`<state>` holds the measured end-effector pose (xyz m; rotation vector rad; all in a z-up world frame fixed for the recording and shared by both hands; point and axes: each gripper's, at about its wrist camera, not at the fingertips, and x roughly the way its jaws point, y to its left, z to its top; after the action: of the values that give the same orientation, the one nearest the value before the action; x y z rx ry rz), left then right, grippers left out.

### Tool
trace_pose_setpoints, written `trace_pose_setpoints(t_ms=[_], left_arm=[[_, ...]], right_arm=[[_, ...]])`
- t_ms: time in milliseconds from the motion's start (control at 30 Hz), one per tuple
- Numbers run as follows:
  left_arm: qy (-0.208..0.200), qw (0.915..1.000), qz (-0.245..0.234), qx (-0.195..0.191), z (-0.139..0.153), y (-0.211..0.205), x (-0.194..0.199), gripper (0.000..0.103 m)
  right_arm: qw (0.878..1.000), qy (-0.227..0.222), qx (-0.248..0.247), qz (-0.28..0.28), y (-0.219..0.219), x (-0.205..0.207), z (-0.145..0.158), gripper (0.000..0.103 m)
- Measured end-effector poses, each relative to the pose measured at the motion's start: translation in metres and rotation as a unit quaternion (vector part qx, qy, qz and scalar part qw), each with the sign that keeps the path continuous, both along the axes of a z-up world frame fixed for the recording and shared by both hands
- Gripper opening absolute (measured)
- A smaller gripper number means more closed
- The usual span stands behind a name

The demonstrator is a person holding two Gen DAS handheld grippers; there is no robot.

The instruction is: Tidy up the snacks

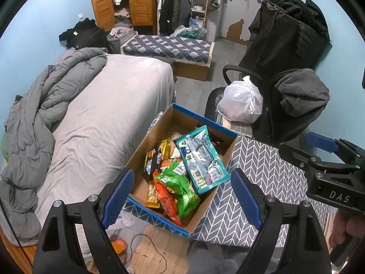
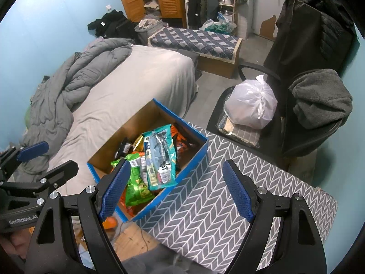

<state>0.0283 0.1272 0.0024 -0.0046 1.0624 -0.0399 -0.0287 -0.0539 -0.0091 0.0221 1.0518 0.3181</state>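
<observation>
A cardboard box with blue edges (image 1: 146, 137) (image 2: 196, 155) sits on a table under a grey herringbone cloth (image 1: 257, 159) (image 2: 205, 210). Inside lie several snack packs: a teal bag (image 1: 200, 157) (image 2: 159, 155) on top, a green bag (image 1: 180, 187) (image 2: 136, 182), and orange and yellow packs beneath. My left gripper (image 1: 182, 196) hovers open above the box's near end, nothing between its blue pads. My right gripper (image 2: 176, 191) is open over the box's near right corner and the cloth, holding nothing. Each gripper shows at the edge of the other's view.
A bed with a grey sheet (image 1: 102, 114) and a rumpled duvet (image 1: 45, 105) lies left of the box. An office chair (image 1: 285, 118) with a white plastic bag (image 1: 241, 102) and dark clothes stands beyond the table. A cable (image 1: 150, 244) runs over the wooden floor below.
</observation>
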Motion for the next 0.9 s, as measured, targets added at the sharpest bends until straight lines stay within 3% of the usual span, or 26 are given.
trace_pose_setpoints(t_ms=[900], left_arm=[[0.017,0.9996,-0.017,0.012,-0.0028,0.0070,0.0053,0.088]], right_arm=[[1.000,0.005,0.001,-0.019,-0.0056,0.0009,0.0035,0.082]])
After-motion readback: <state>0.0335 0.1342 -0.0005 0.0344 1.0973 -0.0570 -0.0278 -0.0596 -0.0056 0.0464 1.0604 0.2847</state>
